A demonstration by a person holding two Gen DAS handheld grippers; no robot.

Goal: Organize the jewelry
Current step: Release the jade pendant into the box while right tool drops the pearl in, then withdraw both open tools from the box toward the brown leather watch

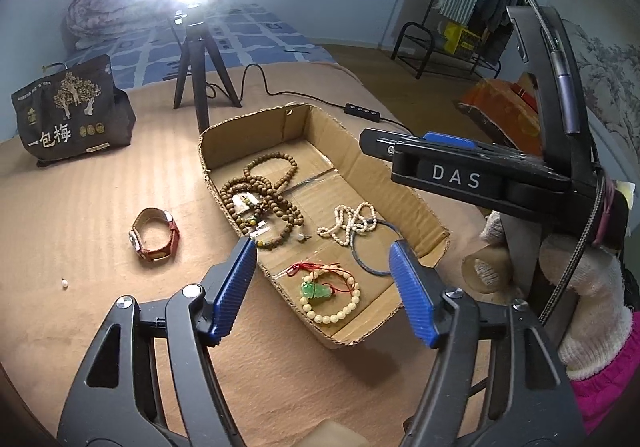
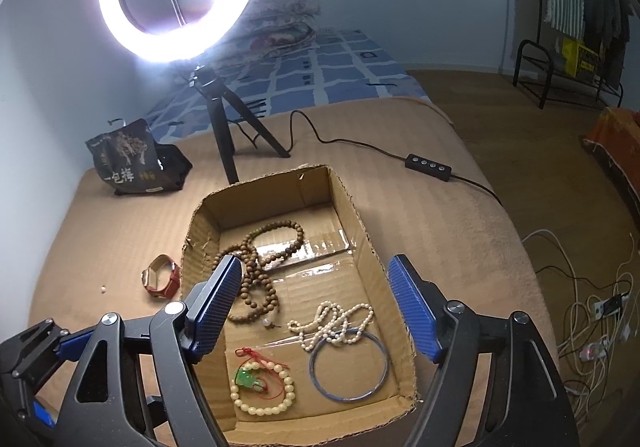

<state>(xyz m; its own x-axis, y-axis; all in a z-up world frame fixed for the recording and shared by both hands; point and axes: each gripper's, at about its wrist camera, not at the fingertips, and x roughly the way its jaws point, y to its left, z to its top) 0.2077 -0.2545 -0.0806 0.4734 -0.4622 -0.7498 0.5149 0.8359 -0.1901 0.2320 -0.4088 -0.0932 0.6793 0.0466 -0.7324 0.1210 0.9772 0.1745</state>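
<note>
Two views frame your work over a cardboard box (image 1: 416, 207) on a tan-covered bed. From the left wrist, your left gripper (image 1: 322, 289) hangs with fingers spread wide and empty above the box's near end, where a cream bead bracelet with green pendant (image 1: 330, 297) lies; wooden beads (image 1: 264, 191), a pearl strand (image 1: 348, 223) and a blue bangle (image 1: 372, 247) lie further in, while a red-strapped watch (image 1: 154, 233) and one loose bead (image 1: 64, 283) wait outside on the bed. From the right wrist, your right gripper (image 2: 316, 305) is likewise wide open, holding nothing, above the box. The watch (image 2: 160, 277) looks light and springy; pinch it across the strap, not the glass face.
</note>
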